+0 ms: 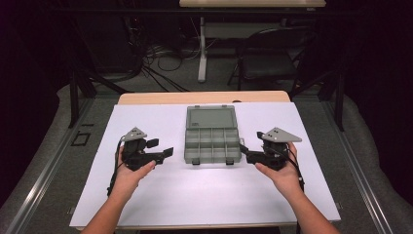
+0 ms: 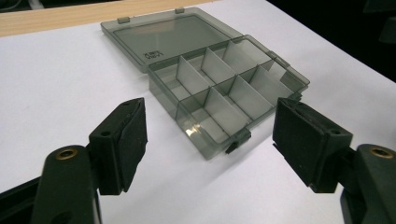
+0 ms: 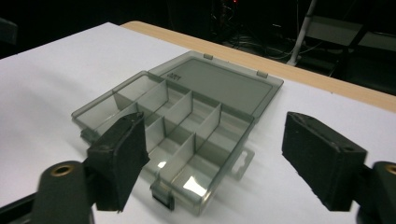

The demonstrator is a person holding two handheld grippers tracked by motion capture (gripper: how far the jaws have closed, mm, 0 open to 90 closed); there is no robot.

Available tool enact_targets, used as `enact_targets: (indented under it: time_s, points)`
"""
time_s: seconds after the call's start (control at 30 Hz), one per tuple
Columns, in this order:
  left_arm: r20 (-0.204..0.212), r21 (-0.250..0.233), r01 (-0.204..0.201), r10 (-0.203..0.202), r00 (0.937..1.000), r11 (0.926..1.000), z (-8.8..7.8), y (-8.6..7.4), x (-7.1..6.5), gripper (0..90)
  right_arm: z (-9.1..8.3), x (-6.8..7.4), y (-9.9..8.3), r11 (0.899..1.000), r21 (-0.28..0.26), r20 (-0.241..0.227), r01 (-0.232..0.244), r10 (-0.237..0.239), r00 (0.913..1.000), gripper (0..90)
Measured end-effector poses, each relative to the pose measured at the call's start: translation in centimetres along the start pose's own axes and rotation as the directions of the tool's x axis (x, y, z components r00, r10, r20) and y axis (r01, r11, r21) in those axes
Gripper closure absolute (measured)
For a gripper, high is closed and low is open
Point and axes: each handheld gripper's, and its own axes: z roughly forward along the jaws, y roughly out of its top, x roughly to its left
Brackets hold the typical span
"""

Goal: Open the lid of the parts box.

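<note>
A translucent grey compartment box (image 1: 213, 141) lies open on the white table top (image 1: 195, 195), its flat lid (image 1: 211, 117) folded back toward the far edge. Its divided cells look empty. My left gripper (image 1: 161, 147) hovers just left of the box, held in a hand, jaws apart with nothing between them. My right gripper (image 1: 253, 146) sits just right of the box, also open and empty. In the left gripper view the open gripper (image 2: 210, 126) frames the box (image 2: 219, 88) ahead. In the right gripper view the open gripper (image 3: 212, 140) frames the box (image 3: 177, 121) the same way.
A strip of wooden table edge (image 1: 204, 97) shows beyond the white sheet. Behind the table stand a dark chair (image 1: 270, 58) and a table leg (image 1: 202, 48) among floor cables. Bare white surface lies on both sides of the box and in front of it.
</note>
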Motion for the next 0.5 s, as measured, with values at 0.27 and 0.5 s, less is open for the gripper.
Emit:
enact_targets:
  time_s: [0.27,0.5]
  points:
    - [-0.019,-0.036,0.024,-0.025,0.9995,0.9991,-2.5,-2.4,1.1,15.3,-2.7,0.1,-3.2,1.0,0.022,0.029,0.006,-0.006,0.9996,12.8]
    - [-0.024,-0.068,0.019,-0.02,0.9995,0.9975,-3.3,-4.1,1.9,10.2,-4.0,-0.4,-5.1,0.997,0.028,0.058,-0.065,0.064,0.9963,0.0]
